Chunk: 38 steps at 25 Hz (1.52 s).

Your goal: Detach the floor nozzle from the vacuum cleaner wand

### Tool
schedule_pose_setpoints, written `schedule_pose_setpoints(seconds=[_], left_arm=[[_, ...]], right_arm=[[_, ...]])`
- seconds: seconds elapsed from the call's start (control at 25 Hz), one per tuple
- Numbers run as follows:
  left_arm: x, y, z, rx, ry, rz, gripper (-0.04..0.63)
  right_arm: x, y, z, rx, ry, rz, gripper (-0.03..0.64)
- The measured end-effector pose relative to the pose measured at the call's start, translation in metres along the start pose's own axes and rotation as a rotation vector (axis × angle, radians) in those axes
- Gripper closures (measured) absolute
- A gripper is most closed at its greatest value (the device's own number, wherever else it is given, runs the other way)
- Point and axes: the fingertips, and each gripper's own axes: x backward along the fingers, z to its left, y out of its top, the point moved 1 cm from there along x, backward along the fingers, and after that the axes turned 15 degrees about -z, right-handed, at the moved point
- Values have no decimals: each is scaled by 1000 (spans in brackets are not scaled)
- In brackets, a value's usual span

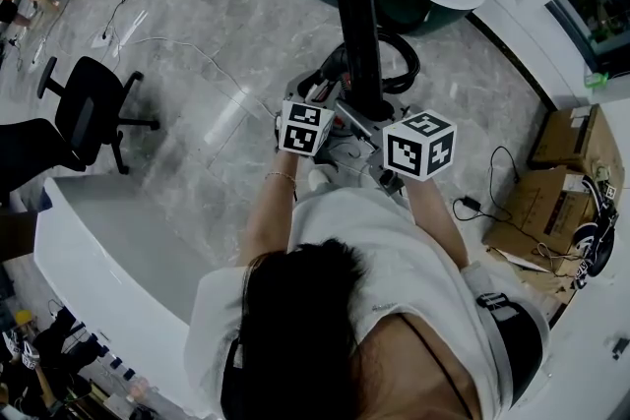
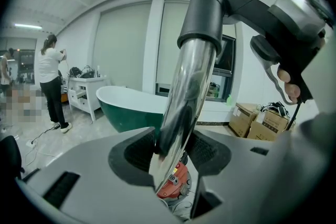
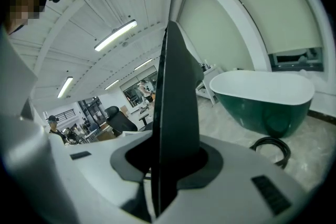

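Far L in the head view, an office chair [image 1: 94, 108] is partly cut off by a white counter edge. The L gripper [image 2: 170, 152] has its jaws closed on the chrome wand [image 2: 184, 97], pads pressing both sides. The wand's lower end drops out of sight behind the jaws, and we see only a bit of the red vacuum body [image 2: 173, 186] under it. Its upper end goes into a dark collar [image 2: 202, 18], w/ a dark neck curving R. We can't tell if that joint is locked. In the head view both pairs of jaws are hidden under the grippers' own bodies. The R gripper [image 3: 168, 160] clamps the floor nozzle [image 3: 176, 107], seen edge-on as a thin black blade. It stands upright between the grippers, in front of the person. Behind it are a green bathtub [image 3: 262, 107] and a black hose [image 3: 270, 149], its loop half hidden. Far R, cardboard boxes [image 1: 566, 172].
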Motion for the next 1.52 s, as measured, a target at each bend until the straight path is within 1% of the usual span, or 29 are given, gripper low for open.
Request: schedule_pose_setpoints(seconds=[0.12,0.24,0.32,0.4,0.48,0.56,0.92,1.2,1.44,1.52], left_arm=[[0,3,-2,-7,-2,0,419],[-1,2,-1,-3,4,0,419],[-1,3,4,12,18,-7,419],[0,5,8,26,22,-13,419],[1,6,8,29,21,-12,419],[0,6,6,32,24,-13,419],[1,5,8,40,27,-23,419],[0,5,9,67,38,-27,419],[4,4,7,57,54,-25,416],[7,5,7,54,53,-22,403]], right_arm=[[2,0,-1,-11,-8,-1,502],[1,2,0,54,-23,-7,500],[3,16,5,104,-7,-60,502],[6,39,7,113,16,-114,502],[8,55,4,117,21,-132,502],[11,61,1,117,16,-144,502],[8,58,0,106,20,-154,502],[7,62,-4,92,21,-162,502],[9,63,-4,81,37,-164,502],[8,62,-3,79,39,-164,502]])
